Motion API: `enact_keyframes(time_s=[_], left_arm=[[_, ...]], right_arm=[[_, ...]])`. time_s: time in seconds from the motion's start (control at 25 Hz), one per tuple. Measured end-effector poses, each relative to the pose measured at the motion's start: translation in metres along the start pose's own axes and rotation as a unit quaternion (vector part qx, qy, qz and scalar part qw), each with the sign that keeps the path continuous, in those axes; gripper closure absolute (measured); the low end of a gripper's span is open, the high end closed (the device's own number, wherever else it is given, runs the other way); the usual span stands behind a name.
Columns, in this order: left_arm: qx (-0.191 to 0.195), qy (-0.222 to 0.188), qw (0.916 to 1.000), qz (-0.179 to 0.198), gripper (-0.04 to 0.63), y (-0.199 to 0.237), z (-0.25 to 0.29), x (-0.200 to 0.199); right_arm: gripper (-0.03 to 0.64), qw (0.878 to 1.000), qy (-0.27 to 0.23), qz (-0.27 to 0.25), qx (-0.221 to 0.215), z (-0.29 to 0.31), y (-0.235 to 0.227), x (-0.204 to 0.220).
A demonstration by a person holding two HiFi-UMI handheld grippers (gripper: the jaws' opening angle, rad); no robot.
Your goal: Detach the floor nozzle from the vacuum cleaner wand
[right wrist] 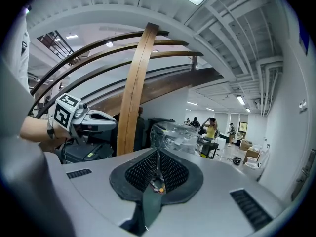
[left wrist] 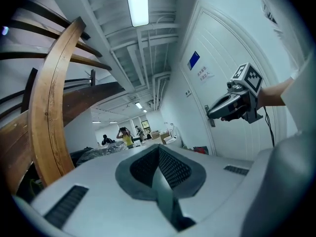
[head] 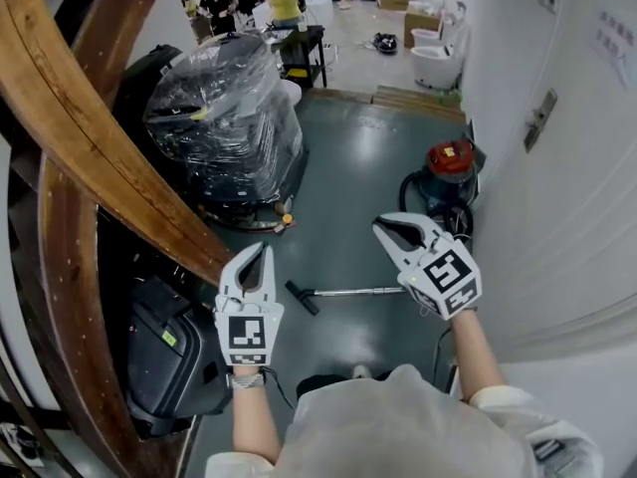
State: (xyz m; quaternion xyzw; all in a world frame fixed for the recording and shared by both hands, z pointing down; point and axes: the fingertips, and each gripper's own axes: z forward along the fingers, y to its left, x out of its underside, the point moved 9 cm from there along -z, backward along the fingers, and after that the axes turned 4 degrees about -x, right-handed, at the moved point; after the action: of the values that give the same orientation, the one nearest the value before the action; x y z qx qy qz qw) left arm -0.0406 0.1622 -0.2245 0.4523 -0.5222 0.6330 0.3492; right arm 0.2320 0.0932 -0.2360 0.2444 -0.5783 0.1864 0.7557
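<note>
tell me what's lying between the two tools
The vacuum wand with its black floor nozzle lies on the floor between the left tool and right tool, as the head view shows. Both tools are shut, holding nothing.

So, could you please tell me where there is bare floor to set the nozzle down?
Bare floor lies between the wrapped load and the red vacuum, beyond the wand. Crowded: the black cases under the wooden beam.
</note>
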Motion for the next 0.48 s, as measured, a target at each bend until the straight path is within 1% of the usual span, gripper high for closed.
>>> enact_keyframes(time_s=[0.12, 0.24, 0.36, 0.48], left_arm=[[0.003, 0.006, 1.0000, 0.003, 0.595, 0.001, 0.010, 0.002], [0.005, 0.021, 0.9998, 0.004, 0.595, 0.006, 0.020, 0.010], [0.013, 0.037, 0.9992, -0.004, 0.595, 0.014, 0.032, 0.022], [0.015, 0.049, 0.9986, -0.010, 0.595, 0.026, 0.044, 0.037]], right_arm=[[0.583, 1.000, -0.004, 0.009, -0.004, 0.012, -0.013, 0.003], [0.583, 1.000, 0.003, 0.006, -0.008, 0.026, -0.019, 0.005], [0.583, 1.000, 0.014, 0.001, -0.010, 0.040, -0.023, 0.010], [0.583, 1.000, 0.013, -0.010, -0.007, 0.059, -0.024, 0.011]])
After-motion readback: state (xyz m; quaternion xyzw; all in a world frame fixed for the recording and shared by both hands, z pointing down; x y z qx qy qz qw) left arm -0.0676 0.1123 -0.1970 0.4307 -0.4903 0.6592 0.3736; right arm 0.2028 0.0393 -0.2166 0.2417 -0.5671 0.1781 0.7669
